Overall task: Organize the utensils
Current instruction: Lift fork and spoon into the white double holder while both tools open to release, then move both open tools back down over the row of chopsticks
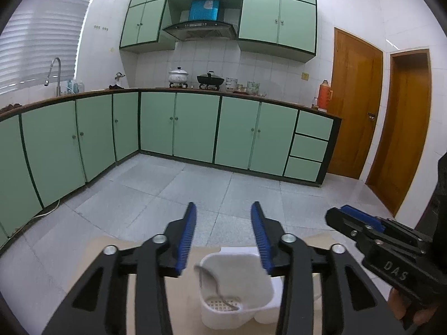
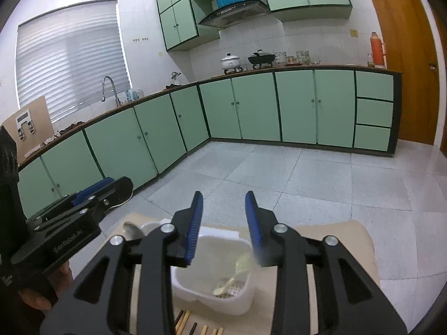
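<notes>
A white utensil holder (image 1: 237,287) stands on a beige table (image 1: 178,301) below my left gripper (image 1: 223,212), which is open and empty above it. A thin metal utensil (image 1: 215,284) leans inside the holder. My right gripper (image 2: 223,201) is open and empty above the same holder (image 2: 218,273), where a blurred pale spoon (image 2: 232,279) lies. A metal spoon (image 2: 132,230) lies on the table at the left. Chopsticks (image 2: 184,321) lie at the near edge. The right gripper also shows in the left wrist view (image 1: 343,215).
The table (image 2: 335,251) ends just beyond the holder, with grey tiled floor (image 1: 195,189) past it. Green cabinets (image 1: 195,125) and a counter with pots line the far walls. Wooden doors (image 1: 354,103) stand at the right. The left gripper's body (image 2: 83,203) is at the left.
</notes>
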`<state>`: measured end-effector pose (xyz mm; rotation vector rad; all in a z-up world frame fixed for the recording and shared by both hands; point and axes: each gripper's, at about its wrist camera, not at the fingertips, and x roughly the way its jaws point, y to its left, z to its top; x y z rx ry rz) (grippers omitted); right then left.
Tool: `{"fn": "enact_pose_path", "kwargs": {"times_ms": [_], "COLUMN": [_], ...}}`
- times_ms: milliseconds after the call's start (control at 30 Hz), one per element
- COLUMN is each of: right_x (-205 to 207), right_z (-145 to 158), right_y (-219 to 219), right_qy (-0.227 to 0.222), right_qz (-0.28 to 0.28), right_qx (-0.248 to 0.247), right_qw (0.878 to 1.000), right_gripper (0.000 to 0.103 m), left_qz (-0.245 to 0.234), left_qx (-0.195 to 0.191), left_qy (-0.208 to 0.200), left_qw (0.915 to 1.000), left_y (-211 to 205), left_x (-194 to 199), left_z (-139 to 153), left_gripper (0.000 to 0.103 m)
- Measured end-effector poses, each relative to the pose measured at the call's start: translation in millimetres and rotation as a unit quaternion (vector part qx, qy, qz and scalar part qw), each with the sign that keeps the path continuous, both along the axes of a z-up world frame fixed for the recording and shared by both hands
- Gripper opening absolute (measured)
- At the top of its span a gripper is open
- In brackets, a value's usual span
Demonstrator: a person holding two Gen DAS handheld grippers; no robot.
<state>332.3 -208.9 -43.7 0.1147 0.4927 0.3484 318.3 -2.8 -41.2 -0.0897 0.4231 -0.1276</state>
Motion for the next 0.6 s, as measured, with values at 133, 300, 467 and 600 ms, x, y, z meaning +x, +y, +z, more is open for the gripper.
{"fn": "enact_pose_path", "kwargs": {"times_ms": [133,300,467,600], "right_x": [-28,-77,-131,-172], "right_z": [4,-4,-32,-54], "right_y": [-13,-27,-30,-23], "right_qy": [-0.003,0.012,0.061,0.085], "right_qz": [-0.021,-0.036,-0.035,-0.035], "right_qx": [0.005,0.008,-0.004,-0.036], "right_qw": [1.0,0.999,0.998,0.995], "right_gripper": [0.05,0.061,0.062,0.062], "left_qz": [0.007,0.005,0.005,0.01], "left_qx": [0.003,0.001,0.013,0.014], "left_qy": [0.01,0.051,0.095,0.134], "left_qw": [0.9999,0.9987,0.9953,0.9908], "left_y": [4,12,13,15], "left_x": [-23,-74,-127,-158], "left_z": [3,-9,-35,-59], "left_gripper": [0.051,0.058,0.058,0.058]}}
